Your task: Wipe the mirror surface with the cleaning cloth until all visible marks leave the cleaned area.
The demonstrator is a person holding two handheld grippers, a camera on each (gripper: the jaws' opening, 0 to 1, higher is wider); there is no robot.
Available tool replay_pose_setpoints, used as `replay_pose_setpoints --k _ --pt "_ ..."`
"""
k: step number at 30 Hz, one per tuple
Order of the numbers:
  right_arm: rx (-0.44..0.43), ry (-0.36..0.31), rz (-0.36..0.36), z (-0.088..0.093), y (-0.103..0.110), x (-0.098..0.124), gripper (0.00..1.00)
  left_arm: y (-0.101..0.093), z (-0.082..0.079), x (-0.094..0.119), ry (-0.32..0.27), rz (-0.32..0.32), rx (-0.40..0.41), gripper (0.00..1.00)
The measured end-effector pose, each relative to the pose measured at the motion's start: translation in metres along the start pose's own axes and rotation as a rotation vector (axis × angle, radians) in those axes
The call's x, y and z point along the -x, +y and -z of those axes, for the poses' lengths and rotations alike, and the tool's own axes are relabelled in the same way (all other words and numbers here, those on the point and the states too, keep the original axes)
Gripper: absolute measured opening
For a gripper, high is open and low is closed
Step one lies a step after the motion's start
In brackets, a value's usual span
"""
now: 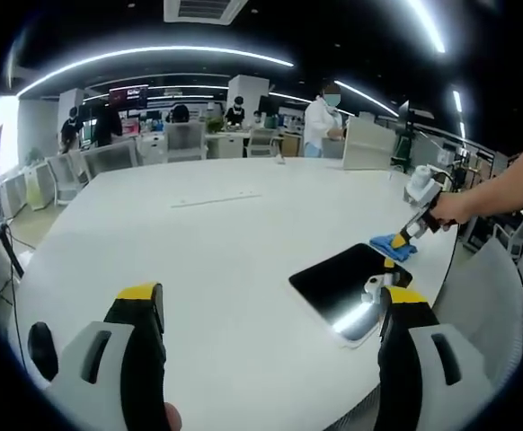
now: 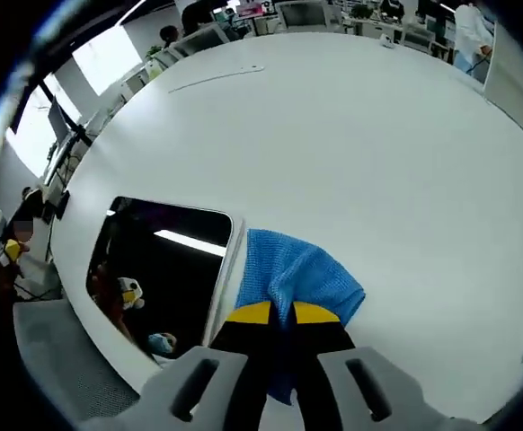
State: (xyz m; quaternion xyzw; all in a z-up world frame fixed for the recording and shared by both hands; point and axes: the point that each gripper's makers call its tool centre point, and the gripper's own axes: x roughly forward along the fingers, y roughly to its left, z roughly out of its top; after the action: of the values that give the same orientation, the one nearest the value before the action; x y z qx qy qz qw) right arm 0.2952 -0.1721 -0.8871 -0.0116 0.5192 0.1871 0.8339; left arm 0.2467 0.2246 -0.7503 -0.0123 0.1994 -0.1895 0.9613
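My right gripper (image 2: 284,313) pinches the blue cloth (image 2: 299,272) just beside the mirror (image 2: 167,260), which lies near the surface (image 2: 351,135) edge. If I push hard, the mirror could slide off. Its glass looks dark and reflective. My left gripper (image 1: 266,305) hangs wide, empty.

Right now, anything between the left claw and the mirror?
Nothing: in the left gripper view, bare white table runs from the open left claw to the mirror. The right claw holds the blue cloth at the mirror's far edge.
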Motion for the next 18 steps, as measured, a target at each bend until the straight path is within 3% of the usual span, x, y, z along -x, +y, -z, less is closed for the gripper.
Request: replay_pose_setpoints --k 2,5,14,16,18 --pt "-0.075 -0.03 -0.038 -0.002 0.0 -0.002 0.01 -0.001 -0.002 0.0 -0.003 -0.002 -0.003 0.99" --pt "-0.069 -0.071 -0.047 -0.008 -0.002 0.004 0.04 -0.001 -0.005 -0.001 -0.01 -0.01 -0.007 0.99" --pt "0.086 -0.241 -0.068 -0.029 -0.011 0.045 0.56 0.005 -0.007 0.0 -0.041 -0.002 0.011 0.99" --pt "0.135 -0.283 -0.049 -0.029 -0.02 0.065 0.62 0.009 -0.011 0.002 -0.075 -0.008 0.01 0.99" --pt "0.186 -0.356 -0.058 -0.033 -0.023 0.081 0.75 0.011 -0.011 0.002 -0.071 -0.004 0.026 0.99"
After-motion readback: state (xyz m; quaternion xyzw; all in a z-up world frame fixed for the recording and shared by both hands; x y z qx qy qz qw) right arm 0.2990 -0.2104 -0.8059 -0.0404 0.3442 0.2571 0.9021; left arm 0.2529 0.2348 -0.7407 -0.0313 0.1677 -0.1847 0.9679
